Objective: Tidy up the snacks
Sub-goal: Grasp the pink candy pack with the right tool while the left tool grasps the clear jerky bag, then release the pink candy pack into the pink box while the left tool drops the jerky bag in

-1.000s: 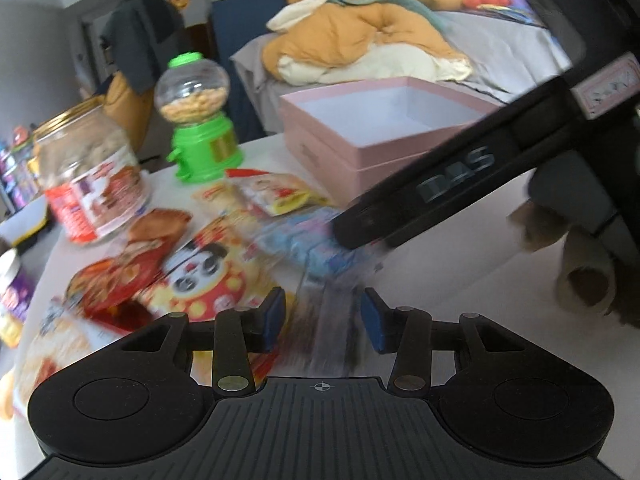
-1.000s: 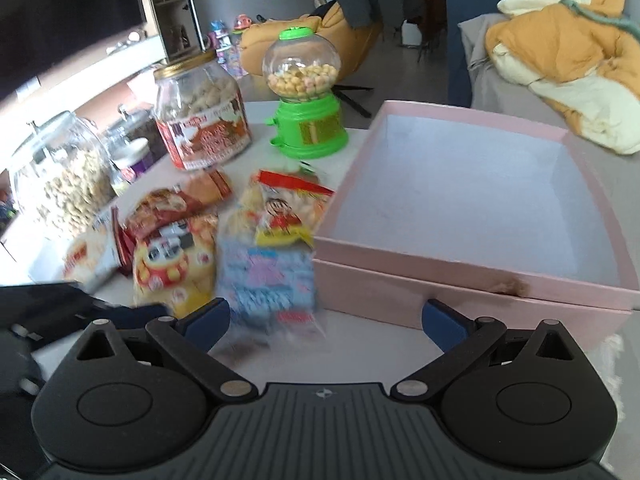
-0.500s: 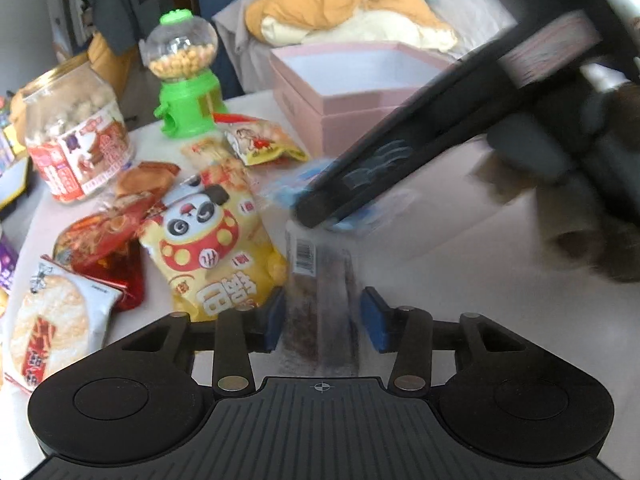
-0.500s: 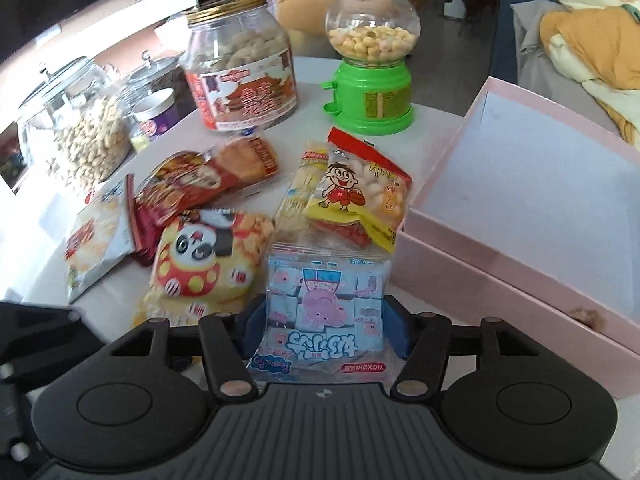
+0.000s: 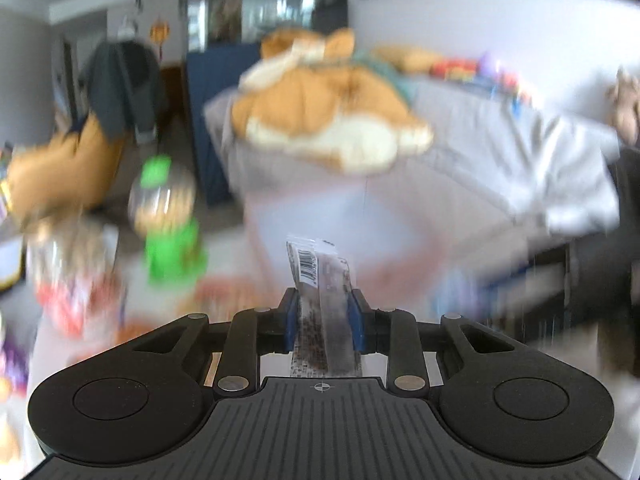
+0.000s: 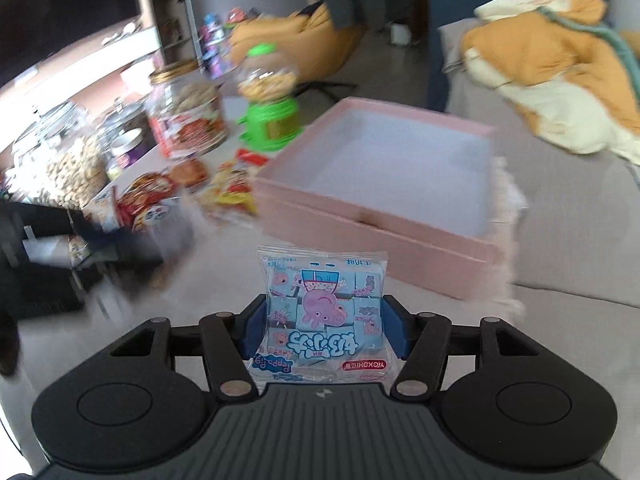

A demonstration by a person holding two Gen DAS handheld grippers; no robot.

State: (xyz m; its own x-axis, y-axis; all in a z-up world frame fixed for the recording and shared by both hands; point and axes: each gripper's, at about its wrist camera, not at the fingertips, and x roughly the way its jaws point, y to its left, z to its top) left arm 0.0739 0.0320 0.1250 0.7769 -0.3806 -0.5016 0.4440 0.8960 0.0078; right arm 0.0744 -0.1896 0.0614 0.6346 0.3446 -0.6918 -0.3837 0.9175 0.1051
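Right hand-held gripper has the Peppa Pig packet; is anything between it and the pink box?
Nothing visible does. The Peppa Pig packet sits clamped in the right hand-held gripper, with only bare table before the open pink box. The snack pile lies left of that path.

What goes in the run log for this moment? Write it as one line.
left gripper: shut on dark snack bar | right gripper: shut on blue candy packet | pink box: open

Soft, even daylight fills both views, with no hard shadows or glare. Heavy motion blur smears the left view's whole background; the right view blurs mostly at its left side. Fisheye bending curves the edges, and the corners go dark.
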